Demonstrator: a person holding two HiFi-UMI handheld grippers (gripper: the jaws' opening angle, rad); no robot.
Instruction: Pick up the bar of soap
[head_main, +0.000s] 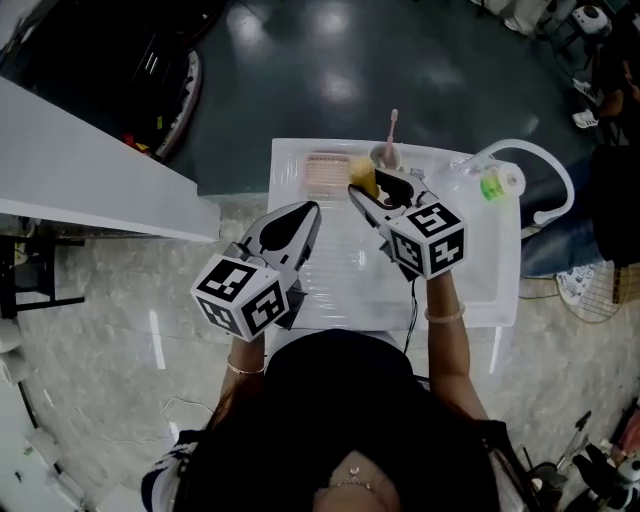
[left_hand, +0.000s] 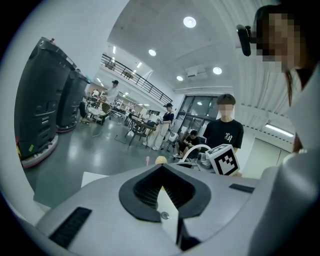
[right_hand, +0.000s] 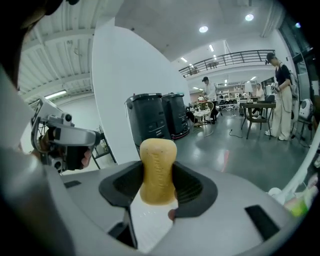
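The bar of soap (head_main: 362, 180) is yellow and rounded. My right gripper (head_main: 370, 192) is shut on it and holds it just above the white sink top (head_main: 290, 170). In the right gripper view the soap (right_hand: 158, 170) stands upright between the black pads, its top sticking out past them. My left gripper (head_main: 308, 212) hovers over the left part of the sink top, lower left of the soap, shut and holding nothing. From the left gripper view the soap (left_hand: 160, 160) shows far off as a small yellow blob, with the right gripper's marker cube (left_hand: 223, 160) beside it.
A pink ribbed soap dish (head_main: 325, 168) lies at the back of the sink top, left of the soap. A cup with a pink toothbrush (head_main: 388, 152) stands behind it. A bottle with a green cap (head_main: 492, 186) and a white curved hose (head_main: 535, 155) are at the right. People stand in the hall behind.
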